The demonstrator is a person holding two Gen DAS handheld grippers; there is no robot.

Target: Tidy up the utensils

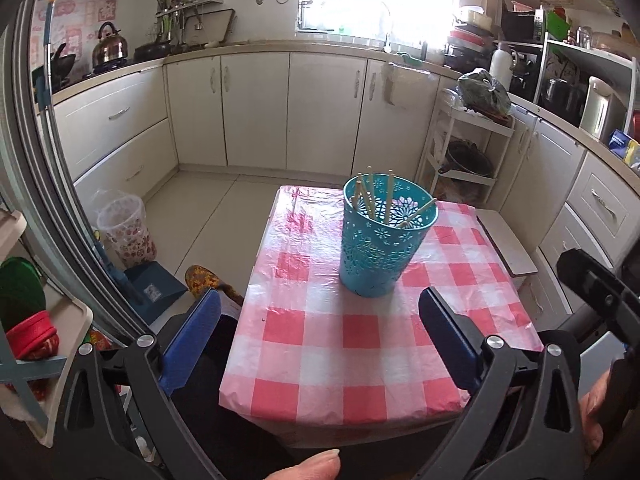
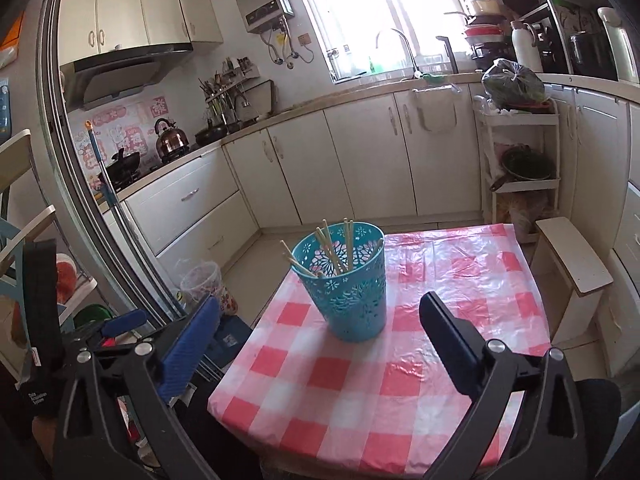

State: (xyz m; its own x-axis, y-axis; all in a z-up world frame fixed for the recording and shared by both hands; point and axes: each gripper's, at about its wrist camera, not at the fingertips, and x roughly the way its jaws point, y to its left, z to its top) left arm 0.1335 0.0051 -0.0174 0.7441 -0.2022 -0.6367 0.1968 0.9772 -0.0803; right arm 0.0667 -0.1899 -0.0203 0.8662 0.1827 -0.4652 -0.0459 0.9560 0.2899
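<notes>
So the chopsticks point(image 1: 370, 200) are all standing in the teal cutout holder point(image 1: 380, 248), leaning every which way against its rim, tips poking just above the edge. That holder sits upright on the small table, on the pink and white checked tablecloth point(image 1: 340, 344), toward the far half of it. The rest of the cloth around it is bare. Both claws are pulled back at the near edge of the table, well apart from the holder. Left gripper point(image 1: 320, 312) has its blue pads spread wide with nothing between them, and the right gripper point(image 2: 320, 320) is the same, wide apart and holding nothing. Out past the table there's the cream kitchen cabinets point(image 1: 256, 108), a copper kettle point(image 2: 171, 140) on the stove, and a clear patterned bin point(image 1: 126, 230) on the floor.
</notes>
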